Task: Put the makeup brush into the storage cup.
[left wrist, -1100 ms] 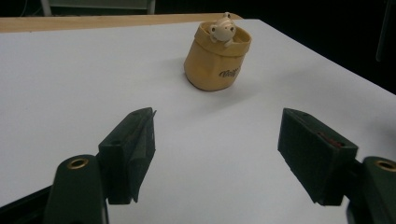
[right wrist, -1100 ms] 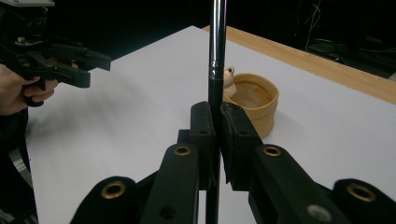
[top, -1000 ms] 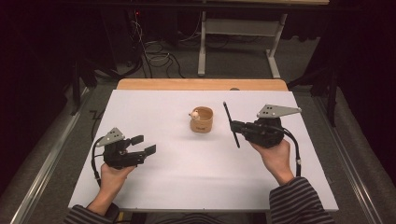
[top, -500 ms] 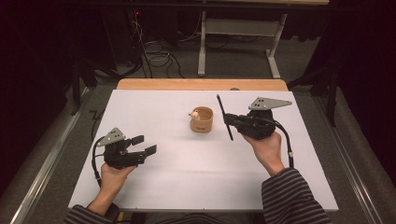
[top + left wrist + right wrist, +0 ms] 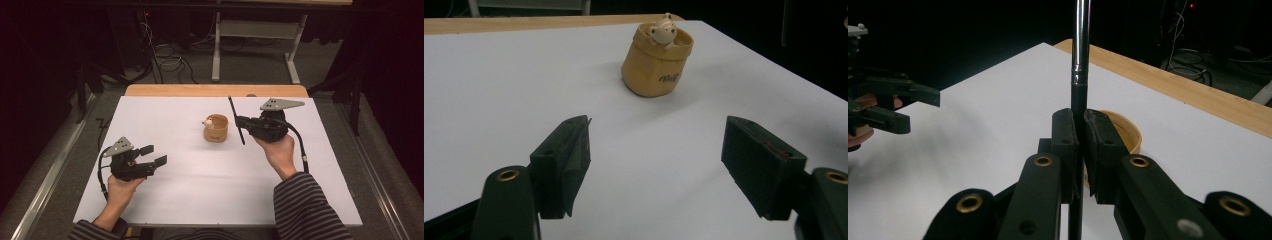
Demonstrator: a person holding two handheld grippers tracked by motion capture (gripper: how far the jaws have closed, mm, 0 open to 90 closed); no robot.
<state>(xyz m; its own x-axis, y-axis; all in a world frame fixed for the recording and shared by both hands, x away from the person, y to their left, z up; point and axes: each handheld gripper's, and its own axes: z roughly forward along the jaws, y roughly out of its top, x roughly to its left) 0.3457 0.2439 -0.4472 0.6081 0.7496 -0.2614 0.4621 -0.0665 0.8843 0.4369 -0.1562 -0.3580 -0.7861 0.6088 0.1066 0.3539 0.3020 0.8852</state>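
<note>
Right gripper [image 5: 1079, 150] clamps pen [image 5: 1080, 70] upright (tan cup [image 5: 1128, 131] behind); left gripper [image 5: 910, 107] far left.

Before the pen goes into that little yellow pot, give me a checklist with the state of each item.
1. Pen clamped in the right tool: ok, both jaws are closed on its shaft.
2. Pot upright on the table: ok.
3. Pot mouth free: not ok, a small bear figure sits at the rim and takes up part of the opening.
4. Pen lined up over the pot: cannot tell; in the high view it stands just right of the pot.
5. Left tool out of the way: ok, open and well short of the pot.
6. Pot held steady: not ok, nothing grips it.
</note>
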